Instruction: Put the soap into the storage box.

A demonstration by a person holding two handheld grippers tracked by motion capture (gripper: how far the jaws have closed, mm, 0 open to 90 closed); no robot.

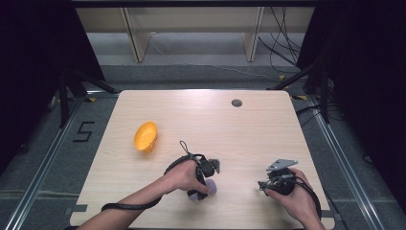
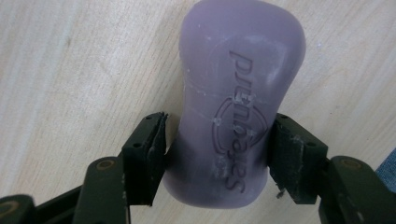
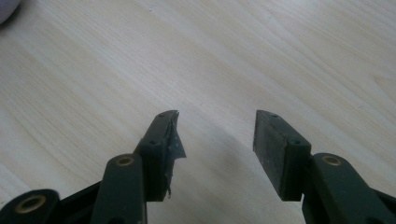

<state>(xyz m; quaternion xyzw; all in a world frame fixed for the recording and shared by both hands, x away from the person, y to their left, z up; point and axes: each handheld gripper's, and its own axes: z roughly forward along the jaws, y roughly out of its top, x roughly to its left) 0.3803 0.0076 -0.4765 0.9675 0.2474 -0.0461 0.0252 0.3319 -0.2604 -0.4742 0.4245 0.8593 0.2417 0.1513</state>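
fingers point(image 2: 149, 149) flank purple soap bar point(image 2: 233, 102); touching

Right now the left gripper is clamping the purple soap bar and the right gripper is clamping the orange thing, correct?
Not quite. The left gripper does clamp the purple soap bar, but the right gripper is open over bare table, as the right gripper view shows. The orange thing lies apart.

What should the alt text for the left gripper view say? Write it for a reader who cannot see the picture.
A purple, waisted bar of soap with an embossed logo lies on a pale wooden table, and the left gripper has its two black fingers on either side of the bar's narrow lower half. The fingers sit against its sides.
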